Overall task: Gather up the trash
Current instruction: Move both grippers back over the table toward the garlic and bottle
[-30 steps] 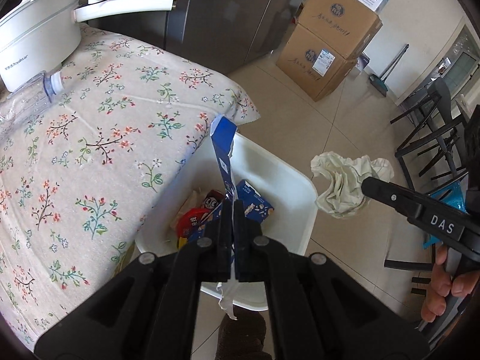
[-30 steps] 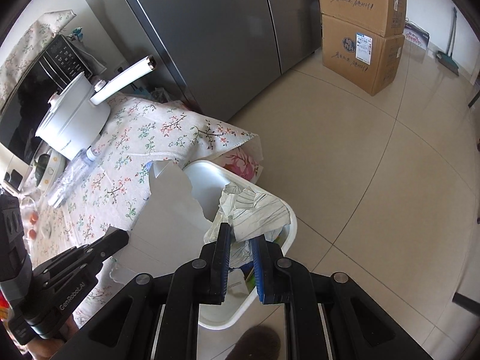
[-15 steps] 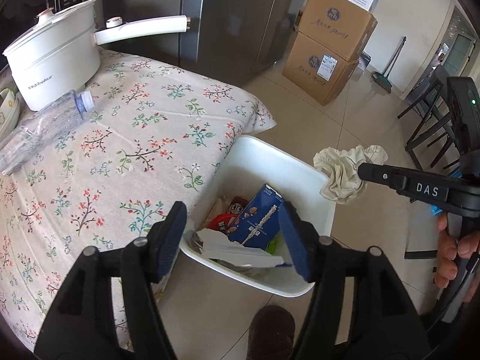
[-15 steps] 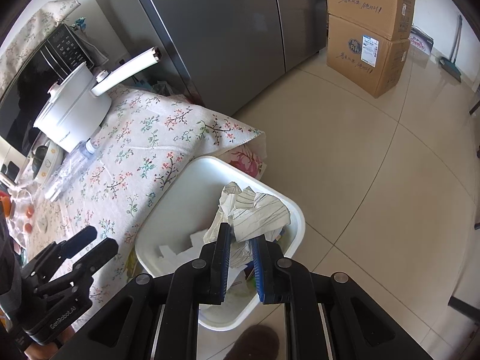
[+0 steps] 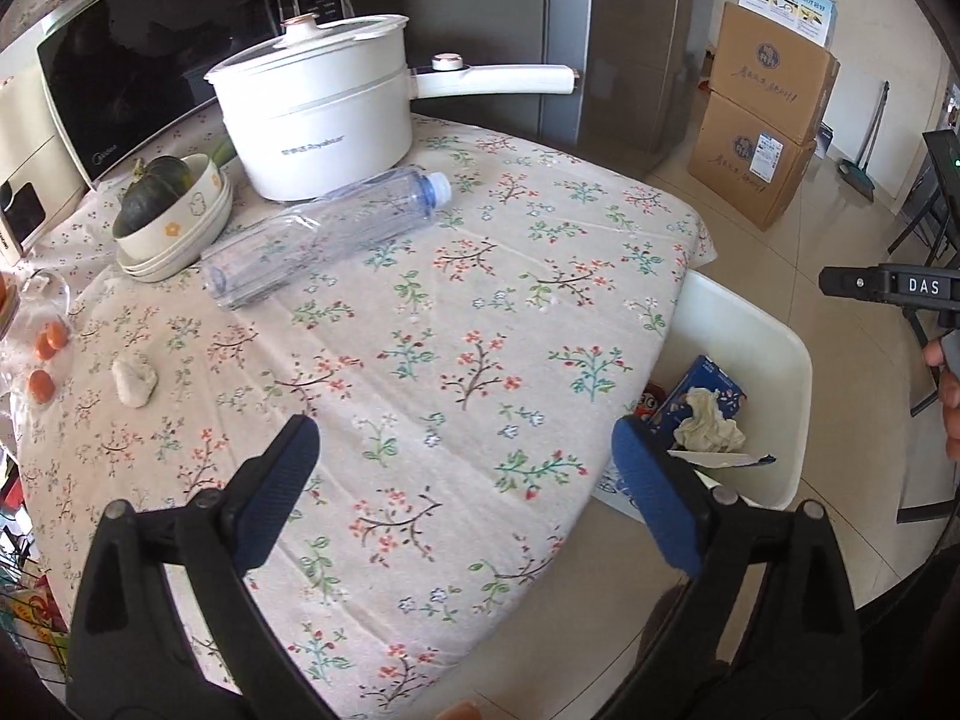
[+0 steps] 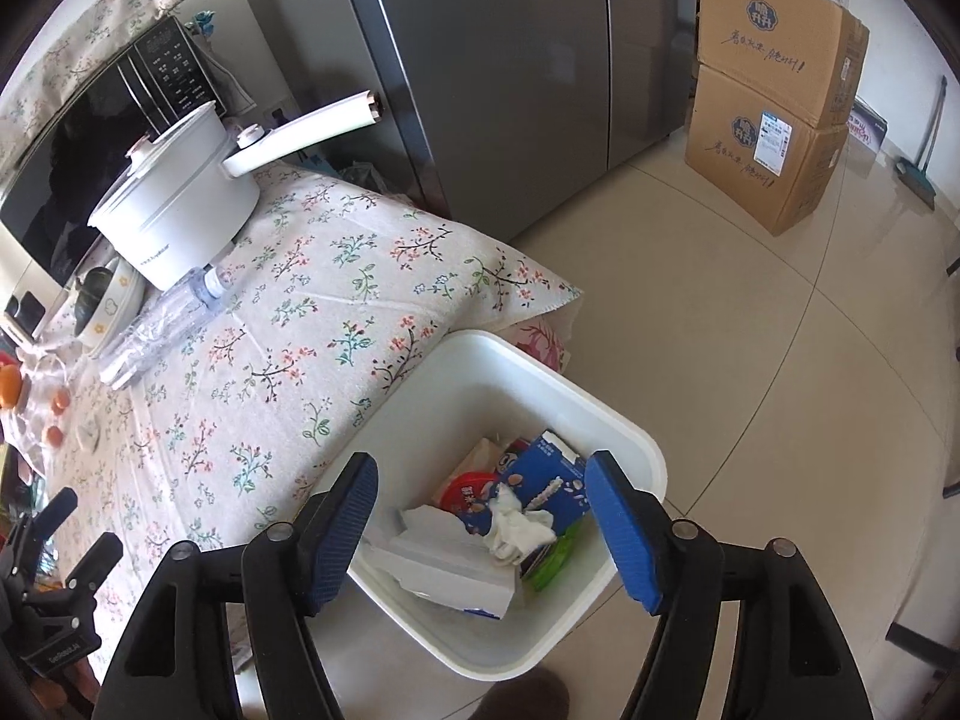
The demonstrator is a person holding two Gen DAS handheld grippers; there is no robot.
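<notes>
Crumpled tissue [image 6: 515,525] in white bin [image 6: 651,468], carton partly covered; right tool [image 6: 483,531] and left tool [image 5: 465,471] just opened wide, empty.

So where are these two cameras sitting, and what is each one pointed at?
Left wrist view: rides the left claw, looking down at the floral tablecloth; its open blue pads show.
Right wrist view: rides the right claw, aimed into the white bin of trash; its pads stand open.
Shared: the bin, crumpled tissue, plastic bottle, white pot, cardboard boxes.
</notes>
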